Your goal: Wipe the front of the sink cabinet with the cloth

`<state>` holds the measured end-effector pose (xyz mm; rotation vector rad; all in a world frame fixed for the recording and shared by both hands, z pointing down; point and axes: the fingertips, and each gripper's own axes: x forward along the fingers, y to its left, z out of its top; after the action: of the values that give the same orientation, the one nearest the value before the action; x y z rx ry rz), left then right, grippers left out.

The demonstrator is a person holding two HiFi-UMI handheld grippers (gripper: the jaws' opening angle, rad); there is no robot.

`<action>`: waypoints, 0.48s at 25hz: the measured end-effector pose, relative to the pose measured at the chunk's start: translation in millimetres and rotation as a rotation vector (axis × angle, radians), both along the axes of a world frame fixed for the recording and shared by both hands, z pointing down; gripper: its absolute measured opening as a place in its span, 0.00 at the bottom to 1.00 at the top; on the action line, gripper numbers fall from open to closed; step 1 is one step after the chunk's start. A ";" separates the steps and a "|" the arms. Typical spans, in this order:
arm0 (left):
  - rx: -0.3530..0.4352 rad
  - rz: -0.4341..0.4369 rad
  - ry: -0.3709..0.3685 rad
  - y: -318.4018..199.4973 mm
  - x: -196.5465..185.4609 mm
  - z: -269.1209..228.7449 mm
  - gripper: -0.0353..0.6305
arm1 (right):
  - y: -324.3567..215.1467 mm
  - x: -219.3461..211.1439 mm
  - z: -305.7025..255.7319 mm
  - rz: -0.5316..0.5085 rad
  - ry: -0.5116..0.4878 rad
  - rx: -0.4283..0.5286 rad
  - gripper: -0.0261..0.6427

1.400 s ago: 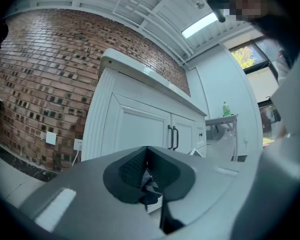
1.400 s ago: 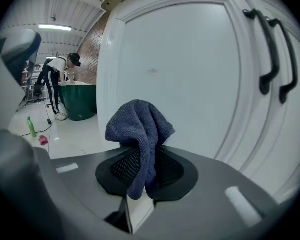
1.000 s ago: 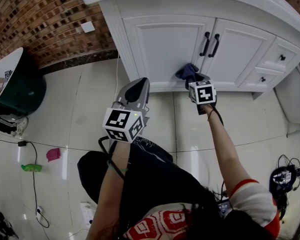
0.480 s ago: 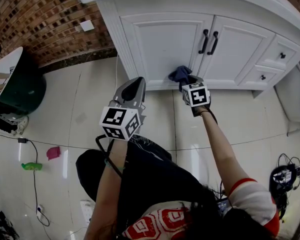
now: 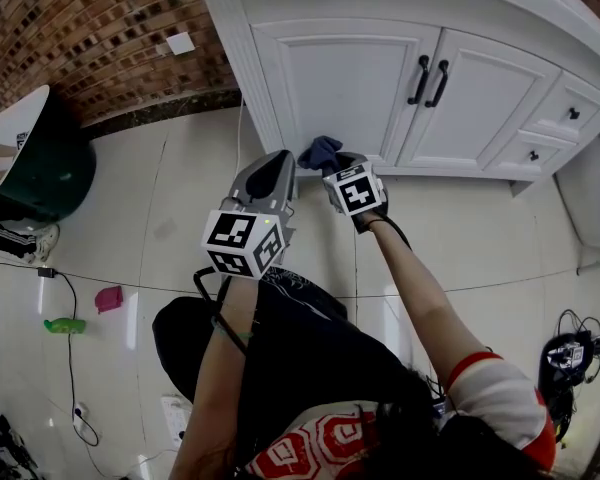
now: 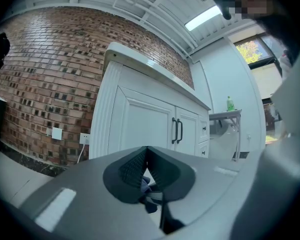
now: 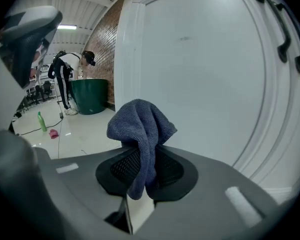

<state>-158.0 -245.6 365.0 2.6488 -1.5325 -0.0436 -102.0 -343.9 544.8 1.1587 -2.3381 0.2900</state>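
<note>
The white sink cabinet [image 5: 350, 78] has two doors with black handles [image 5: 429, 80]. My right gripper [image 5: 332, 160] is shut on a dark blue cloth [image 5: 319, 151] and holds it against the bottom left of the left door. In the right gripper view the cloth [image 7: 140, 129] bunches up out of the jaws, with the door panel [image 7: 205, 69] right behind it. My left gripper [image 5: 272, 176] hovers over the floor just left of the right one, jaws shut with nothing in them. In the left gripper view the cabinet [image 6: 140, 126] stands ahead.
A brick wall [image 5: 90, 38] with a socket [image 5: 181, 44] runs left of the cabinet. A green bin [image 5: 40, 178], a pink item [image 5: 108, 299] and a green bottle [image 5: 63, 326] lie on the tiled floor at left. Cables [image 5: 572, 353] sit at right.
My right gripper has slid the cloth leftwards along the bottom of the left door, from near the door handles towards the cabinet's left corner. The left gripper has hardly moved.
</note>
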 end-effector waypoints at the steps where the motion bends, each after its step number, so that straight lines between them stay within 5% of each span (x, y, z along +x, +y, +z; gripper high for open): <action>1: -0.003 -0.001 0.004 0.0 -0.3 0.4 0.05 | -0.2 -6.0 1.9 -0.009 -0.002 -0.004 0.15; 12: -0.014 0.008 -0.008 1.0 3.1 3.0 0.05 | -4.9 -37.0 43.7 -0.061 0.088 -0.063 0.15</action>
<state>-154.8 -244.6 368.0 2.6473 -1.5191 -0.0210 -139.0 -348.8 588.6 1.0471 -2.2668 0.2825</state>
